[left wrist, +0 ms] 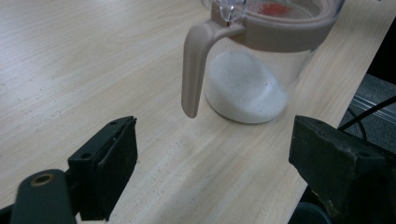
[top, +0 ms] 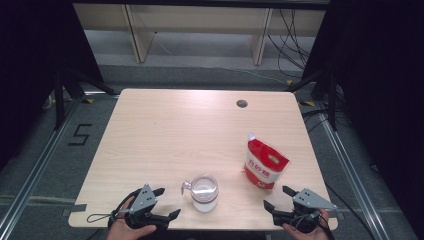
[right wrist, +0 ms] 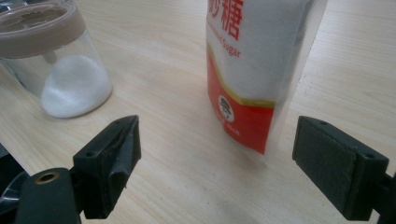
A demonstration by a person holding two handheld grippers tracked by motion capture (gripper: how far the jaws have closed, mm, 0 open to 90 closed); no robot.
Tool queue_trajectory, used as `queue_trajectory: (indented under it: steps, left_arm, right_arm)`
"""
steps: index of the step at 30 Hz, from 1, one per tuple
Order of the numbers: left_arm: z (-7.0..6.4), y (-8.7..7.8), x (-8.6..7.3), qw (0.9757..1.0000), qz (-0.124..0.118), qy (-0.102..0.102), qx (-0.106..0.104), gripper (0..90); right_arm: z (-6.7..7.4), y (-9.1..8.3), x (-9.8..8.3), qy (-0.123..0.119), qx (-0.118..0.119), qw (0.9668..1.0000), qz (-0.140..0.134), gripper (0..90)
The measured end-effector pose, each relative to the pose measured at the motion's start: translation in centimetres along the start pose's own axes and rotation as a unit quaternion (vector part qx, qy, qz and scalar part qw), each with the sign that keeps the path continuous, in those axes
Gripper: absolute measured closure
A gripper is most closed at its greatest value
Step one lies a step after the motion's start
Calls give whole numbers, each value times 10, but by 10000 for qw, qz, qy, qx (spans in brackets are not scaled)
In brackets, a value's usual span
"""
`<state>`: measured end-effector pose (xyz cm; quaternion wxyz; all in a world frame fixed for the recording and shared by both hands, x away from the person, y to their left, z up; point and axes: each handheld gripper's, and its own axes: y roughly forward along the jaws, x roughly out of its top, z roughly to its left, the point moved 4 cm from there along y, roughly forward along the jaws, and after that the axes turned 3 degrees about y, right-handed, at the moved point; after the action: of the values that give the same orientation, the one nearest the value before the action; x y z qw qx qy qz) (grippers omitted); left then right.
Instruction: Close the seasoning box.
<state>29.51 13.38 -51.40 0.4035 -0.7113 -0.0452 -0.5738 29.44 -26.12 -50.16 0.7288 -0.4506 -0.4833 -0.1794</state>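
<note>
A clear jar (top: pixel 204 192) with a beige rim and handle holds white sugar near the table's front edge; it stands close ahead in the left gripper view (left wrist: pixel 252 60) and at the upper left in the right gripper view (right wrist: pixel 60 65). A red and white sugar bag (top: pixel 265 164) stands upright to its right, just beyond the right jaws (right wrist: pixel 252 70). My left gripper (top: pixel 167 202) is open at the front left, its jaws apart and empty, aimed at the jar's handle (left wrist: pixel 196 70). My right gripper (top: pixel 279 197) is open at the front right, nothing between its jaws.
The light wooden table (top: pixel 165 135) has a round cable hole (top: pixel 242 103) near its far edge. Beyond the table lie floor rails, cables and wooden furniture legs. A cable (left wrist: pixel 369 114) runs past the table's edge.
</note>
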Motion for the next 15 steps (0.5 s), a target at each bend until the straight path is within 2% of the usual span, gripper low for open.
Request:
queue_trajectory:
  steps: [1, 4, 5, 6, 8, 9, 11, 12, 13, 14, 15]
  left_arm:
    - [0, 0, -1, 10000, 61, 23, 28, 153]
    - [-1, 0, -2, 10000, 72, 19, -4, 153]
    - [-2, 0, -2, 10000, 72, 31, -12, 153]
    - [-1, -1, -2, 9999, 98, 68, -4, 153]
    - [-1, -1, -2, 10000, 46, 40, -20, 152]
    - [0, -2, -3, 9999, 86, 78, 26, 153]
    - [0, -2, -2, 9999, 18, 106, 3, 152]
    - [1, -3, -3, 9998, 94, 187, 11, 153]
    - [1, -3, -3, 9998, 98, 187, 8, 153]
    - [-1, -3, -4, 9999, 103, 50, 13, 152]
    - [0, -3, -3, 9999, 99, 136, 5, 153]
  right_arm:
    - [1, -1, 0, 29, -24, 10000, 23, 163]
    - [0, -1, -1, -154, -26, 9999, 71, 164]
    - [0, -2, -2, -146, -48, 9999, 79, 164]
    - [3, -2, -3, 36, -23, 9999, 145, 165]
    - [4, -2, -4, 43, -6, 9999, 161, 166]
    - [1, -3, -4, -106, 4, 9998, 178, 167]
    - [1, -2, -4, -75, 6, 9998, 159, 170]
    - [3, -3, -5, -5, -18, 9998, 191, 170]
    - [2, -2, -5, -58, -56, 9998, 198, 170]
    - [1, -2, -5, -107, -35, 9997, 202, 170]
    - [1, -1, -6, -91, -11, 9997, 227, 170]
